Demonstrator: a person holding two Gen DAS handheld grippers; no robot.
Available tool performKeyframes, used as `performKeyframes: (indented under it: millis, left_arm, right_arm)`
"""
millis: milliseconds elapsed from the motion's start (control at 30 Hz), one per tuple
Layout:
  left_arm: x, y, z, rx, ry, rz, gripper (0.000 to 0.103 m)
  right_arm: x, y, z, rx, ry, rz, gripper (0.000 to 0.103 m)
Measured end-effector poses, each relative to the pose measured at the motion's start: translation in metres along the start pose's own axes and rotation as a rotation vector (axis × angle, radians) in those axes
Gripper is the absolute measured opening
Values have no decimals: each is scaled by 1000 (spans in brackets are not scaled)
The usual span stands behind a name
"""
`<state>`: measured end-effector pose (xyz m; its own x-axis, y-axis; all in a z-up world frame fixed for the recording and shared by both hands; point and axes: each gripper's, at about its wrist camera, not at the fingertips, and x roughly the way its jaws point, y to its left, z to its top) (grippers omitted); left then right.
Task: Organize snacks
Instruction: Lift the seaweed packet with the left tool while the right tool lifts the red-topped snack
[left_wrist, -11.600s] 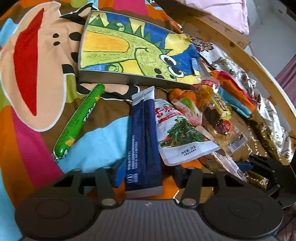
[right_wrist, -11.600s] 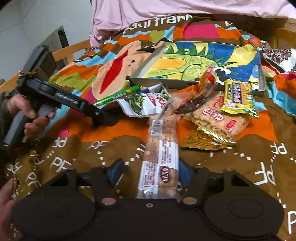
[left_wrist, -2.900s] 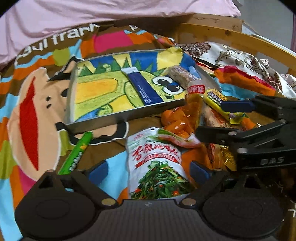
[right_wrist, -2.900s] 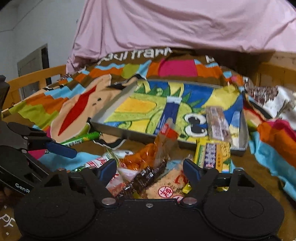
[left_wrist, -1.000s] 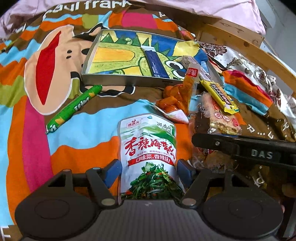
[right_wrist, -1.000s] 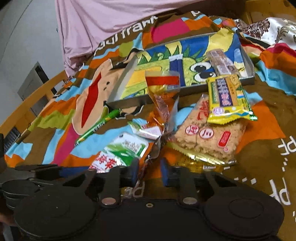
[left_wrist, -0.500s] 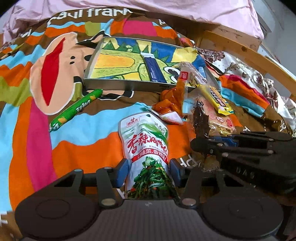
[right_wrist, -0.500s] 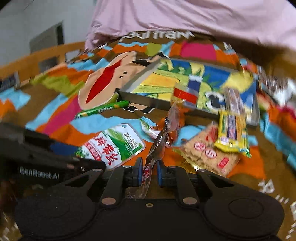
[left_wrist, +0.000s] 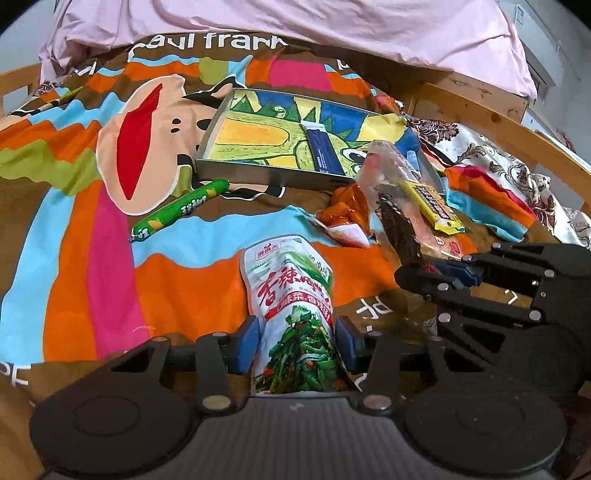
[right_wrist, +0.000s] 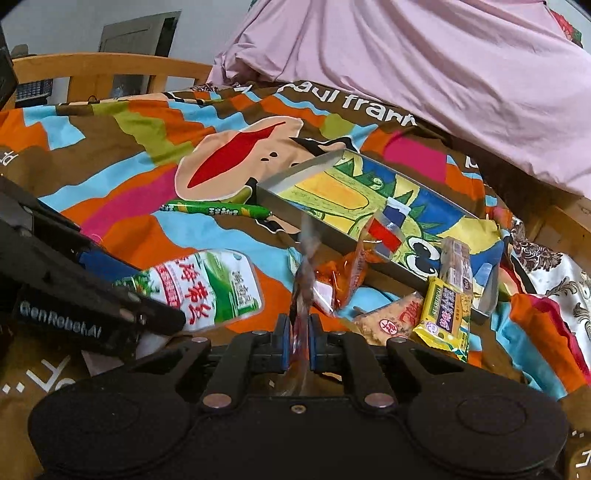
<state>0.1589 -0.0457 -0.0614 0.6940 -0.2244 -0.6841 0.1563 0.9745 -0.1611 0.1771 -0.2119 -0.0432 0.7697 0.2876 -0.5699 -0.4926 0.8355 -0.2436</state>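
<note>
Left tongs (left_wrist: 297, 341) have just been closing, pads pressed on the white-and-green vegetable pouch (left_wrist: 291, 295) lying on the bedspread (left_wrist: 74, 258). Right tongs (right_wrist: 295, 341) clenched on a clear dark-snack packet (right_wrist: 304, 273), raised edge-on. Dinosaur-print tray (left_wrist: 266, 177) (far centre) holds a blue sachet (left_wrist: 321, 147). Green sausage stick (left_wrist: 177, 210) lies left.

Bedroom: wooden bed frame (left_wrist: 491, 110), cartoon bedspread (left_wrist: 92, 229), pink bedding (right_wrist: 424, 62).
</note>
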Motion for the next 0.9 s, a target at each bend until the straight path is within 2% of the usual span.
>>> performKeyframes:
  millis: [33,100,267,533,667,900]
  left_arm:
    - [0,-1,0,11,3,0,49]
    - [3,-3,1,35,26,1,59]
    - [7,-6,0,58,37,21,69]
    - [21,-15,8,161,77,41,77]
    - [24,-15,6,181,81,41,75]
    - [21,-25,0,271,59,34,61]
  right_arm:
    - [1,-1,0,1,2,2,9]
    - [2,-1,0,4,9,6,9]
    - [7,0,0,9,20,13,9]
    - [13,-9,-3,68,27,32,11]
    - [16,-14,-2,115,21,62,17]
    - [22,-10,-3,85,36,66,14]
